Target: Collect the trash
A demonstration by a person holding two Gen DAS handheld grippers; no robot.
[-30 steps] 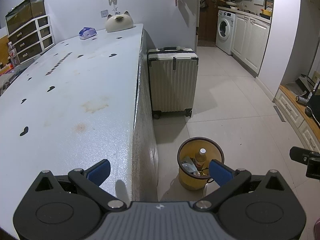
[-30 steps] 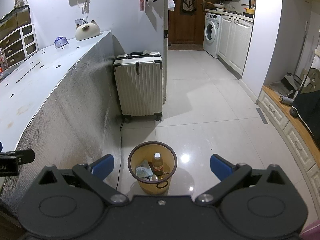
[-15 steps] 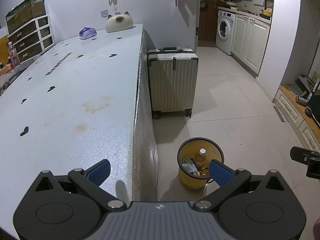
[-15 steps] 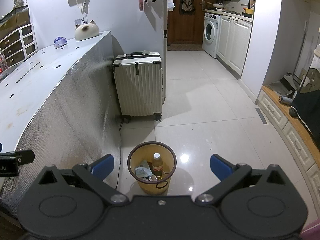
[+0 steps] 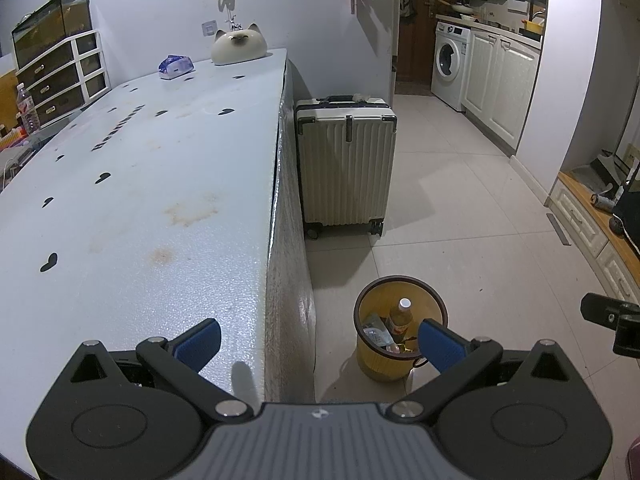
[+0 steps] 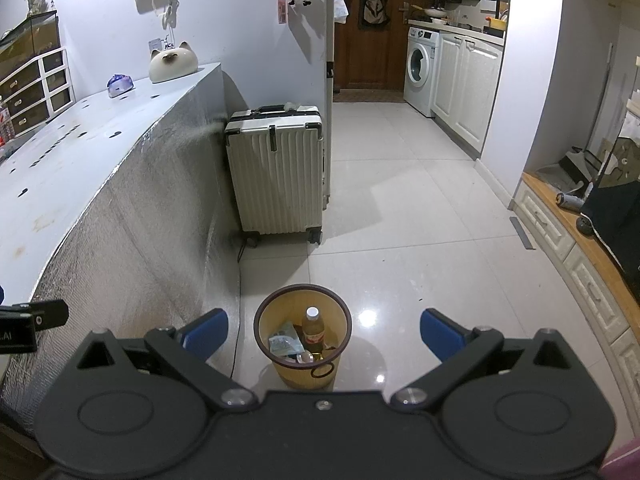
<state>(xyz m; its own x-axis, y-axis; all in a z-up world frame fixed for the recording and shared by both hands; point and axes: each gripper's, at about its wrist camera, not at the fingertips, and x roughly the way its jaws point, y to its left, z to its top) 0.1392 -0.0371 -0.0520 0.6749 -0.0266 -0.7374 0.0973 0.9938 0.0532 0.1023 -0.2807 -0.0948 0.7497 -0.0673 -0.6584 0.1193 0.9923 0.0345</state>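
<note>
A yellow trash bin (image 5: 400,364) (image 6: 304,372) stands on the tiled floor beside the table's end. Inside it are a plastic bottle (image 5: 400,316) (image 6: 312,330), a crumpled wrapper (image 6: 285,344) and other scraps. My left gripper (image 5: 318,340) is open and empty, over the table's right edge, with the bin below to its right. My right gripper (image 6: 323,332) is open and empty, above the bin, which shows between its blue fingertips. Each gripper shows at the edge of the other's view.
A long white table (image 5: 140,184) (image 6: 60,160) fills the left; a cat-shaped ornament (image 5: 239,44) and a blue packet (image 5: 176,67) sit at its far end. A white suitcase (image 5: 346,164) (image 6: 280,176) stands by the wall. Low cabinets (image 6: 560,236) line the right.
</note>
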